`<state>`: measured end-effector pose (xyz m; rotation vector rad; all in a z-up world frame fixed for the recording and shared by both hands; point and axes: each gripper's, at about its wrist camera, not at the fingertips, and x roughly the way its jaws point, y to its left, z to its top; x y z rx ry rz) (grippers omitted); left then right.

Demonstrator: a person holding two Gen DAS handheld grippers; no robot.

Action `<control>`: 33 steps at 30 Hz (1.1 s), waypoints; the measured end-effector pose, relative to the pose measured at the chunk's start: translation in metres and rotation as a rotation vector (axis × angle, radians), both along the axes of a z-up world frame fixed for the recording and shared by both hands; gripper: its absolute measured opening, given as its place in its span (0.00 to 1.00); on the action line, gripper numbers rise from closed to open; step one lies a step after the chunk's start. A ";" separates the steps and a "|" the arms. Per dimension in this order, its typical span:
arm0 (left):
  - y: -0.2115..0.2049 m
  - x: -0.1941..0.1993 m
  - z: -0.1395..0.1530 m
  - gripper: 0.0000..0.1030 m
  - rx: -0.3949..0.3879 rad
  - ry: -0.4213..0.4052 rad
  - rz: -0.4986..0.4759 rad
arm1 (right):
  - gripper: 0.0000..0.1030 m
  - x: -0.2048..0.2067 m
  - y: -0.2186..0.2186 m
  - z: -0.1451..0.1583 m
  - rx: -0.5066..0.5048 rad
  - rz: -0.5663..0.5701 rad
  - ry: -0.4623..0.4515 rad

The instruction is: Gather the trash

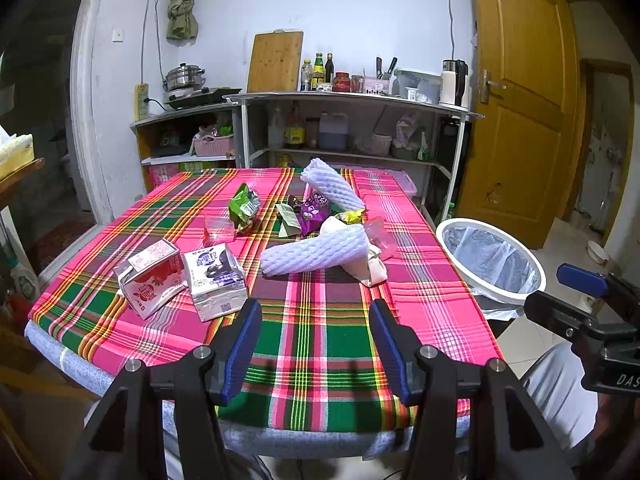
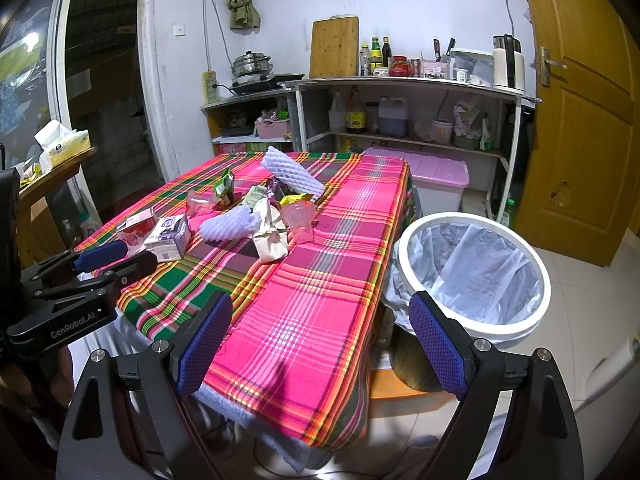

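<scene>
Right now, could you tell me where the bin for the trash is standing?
The white-rimmed trash bin with its plastic liner stands on the floor off the table's right edge, in front of the wooden door. The left wrist view shows it at the right too.

Trash cluster on plaid cloth: two crushed cartons (image 1: 180,280) at 9 o'clock, foam fruit nets (image 1: 316,254) and snack wrappers (image 1: 316,210) at centre; white bag-lined bin (image 1: 492,260) at 3 o'clock, open, upright.
</scene>
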<state>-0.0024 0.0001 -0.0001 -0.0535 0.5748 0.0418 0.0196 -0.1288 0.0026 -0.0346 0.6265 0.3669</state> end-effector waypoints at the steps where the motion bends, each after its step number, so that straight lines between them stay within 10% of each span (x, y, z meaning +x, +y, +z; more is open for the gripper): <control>1: 0.000 0.000 0.000 0.54 0.000 0.000 0.000 | 0.88 0.000 0.000 0.000 0.000 0.000 0.000; 33: 0.035 0.023 -0.018 0.54 -0.026 0.068 0.056 | 0.88 0.031 0.025 -0.011 -0.003 0.075 0.037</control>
